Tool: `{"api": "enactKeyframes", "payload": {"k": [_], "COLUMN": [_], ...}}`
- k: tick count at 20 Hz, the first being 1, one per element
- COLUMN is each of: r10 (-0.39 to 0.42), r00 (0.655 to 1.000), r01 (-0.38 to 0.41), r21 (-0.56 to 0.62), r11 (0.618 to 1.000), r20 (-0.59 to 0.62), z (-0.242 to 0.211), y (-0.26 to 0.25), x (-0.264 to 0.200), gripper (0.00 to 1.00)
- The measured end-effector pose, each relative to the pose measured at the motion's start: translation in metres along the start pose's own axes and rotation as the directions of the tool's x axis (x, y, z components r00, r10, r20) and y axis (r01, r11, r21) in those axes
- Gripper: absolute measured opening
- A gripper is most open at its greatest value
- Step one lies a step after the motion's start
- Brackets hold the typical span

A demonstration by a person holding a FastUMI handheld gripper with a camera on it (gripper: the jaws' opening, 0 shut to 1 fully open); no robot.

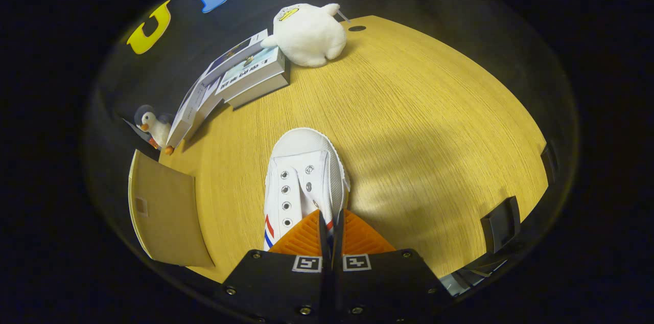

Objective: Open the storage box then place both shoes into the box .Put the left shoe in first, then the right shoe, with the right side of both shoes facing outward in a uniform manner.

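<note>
While the hand-held gripper [331, 222] is nearly closed, pinching the heel collar of a white shoe [301, 181], the shoe is held over the bench [434, 124], toe toward twelve o'clock. A cardboard panel [163, 216], possibly the box, is seen at nine o'clock; placement is judged still unfinished.

So on my feed the gripper [332, 224] is basically two chunky black blocks side by side, with small silver screws dotted along their edges. Each block has a little square black-and-white marker tag right behind the jaws. The pads [304, 237] are wedge-shaped with fine ribbing.
</note>
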State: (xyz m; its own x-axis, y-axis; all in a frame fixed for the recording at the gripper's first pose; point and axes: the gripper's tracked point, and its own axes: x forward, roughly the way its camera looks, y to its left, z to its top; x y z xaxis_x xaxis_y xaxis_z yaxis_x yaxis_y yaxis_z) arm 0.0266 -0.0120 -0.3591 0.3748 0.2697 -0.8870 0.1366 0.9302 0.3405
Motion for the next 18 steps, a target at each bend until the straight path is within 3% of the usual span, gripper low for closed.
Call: {"api": "enactKeyframes", "payload": {"k": [7, 18], "r10": [0.104, 0.177], "r00": [0.994, 0.983], "r01": [-0.104, -0.171], "r21": [-0.019, -0.117], "r11": [0.994, 0.978], "r20": [0.035, 0.043], "z": [0.018, 0.027], "y": [0.062, 0.166], "x": [-0.039, -0.072], "gripper": [0.01, 0.01]}}
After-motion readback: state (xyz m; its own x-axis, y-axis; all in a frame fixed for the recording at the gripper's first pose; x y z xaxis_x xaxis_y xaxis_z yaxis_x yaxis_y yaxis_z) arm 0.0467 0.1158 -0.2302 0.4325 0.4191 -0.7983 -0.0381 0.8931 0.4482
